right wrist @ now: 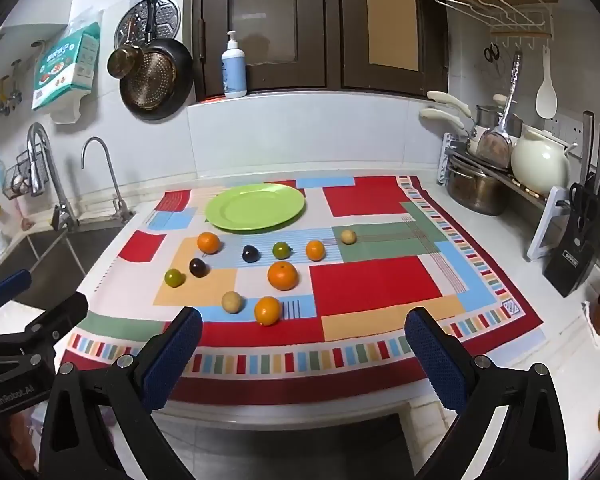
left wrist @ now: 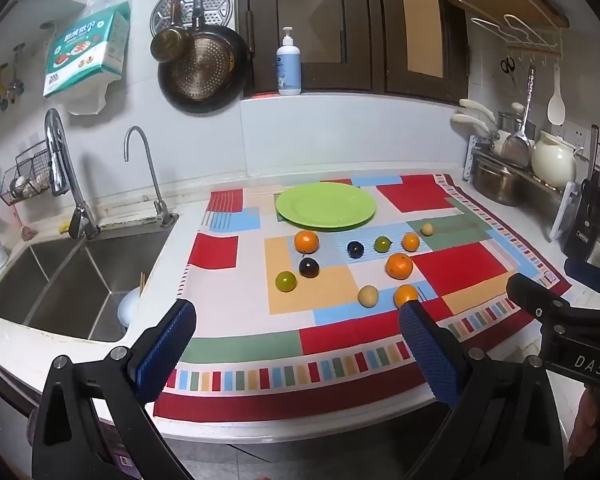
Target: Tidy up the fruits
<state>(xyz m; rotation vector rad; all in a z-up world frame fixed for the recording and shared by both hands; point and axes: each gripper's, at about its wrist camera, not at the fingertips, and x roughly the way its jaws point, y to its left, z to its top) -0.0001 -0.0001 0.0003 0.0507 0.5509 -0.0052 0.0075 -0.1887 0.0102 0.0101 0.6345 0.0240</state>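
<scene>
An empty green plate (left wrist: 326, 204) (right wrist: 255, 206) sits at the back of a colourful patchwork cloth (right wrist: 374, 282). In front of it lie several small fruits: oranges (left wrist: 399, 265) (right wrist: 283, 275), dark plums (left wrist: 309, 267) (right wrist: 198, 267), green fruits (left wrist: 285, 281) (right wrist: 174, 277) and pale tan ones (left wrist: 367, 295) (right wrist: 233, 301). My left gripper (left wrist: 296, 332) is open and empty, held over the cloth's front edge. My right gripper (right wrist: 302, 338) is open and empty too, beside it on the right.
A steel sink (left wrist: 72, 276) with two taps lies left of the cloth. A dish rack with pots and a cream kettle (right wrist: 540, 166) and a knife block (right wrist: 580, 248) stand at the right. A soap bottle (left wrist: 289, 64) stands on the window ledge.
</scene>
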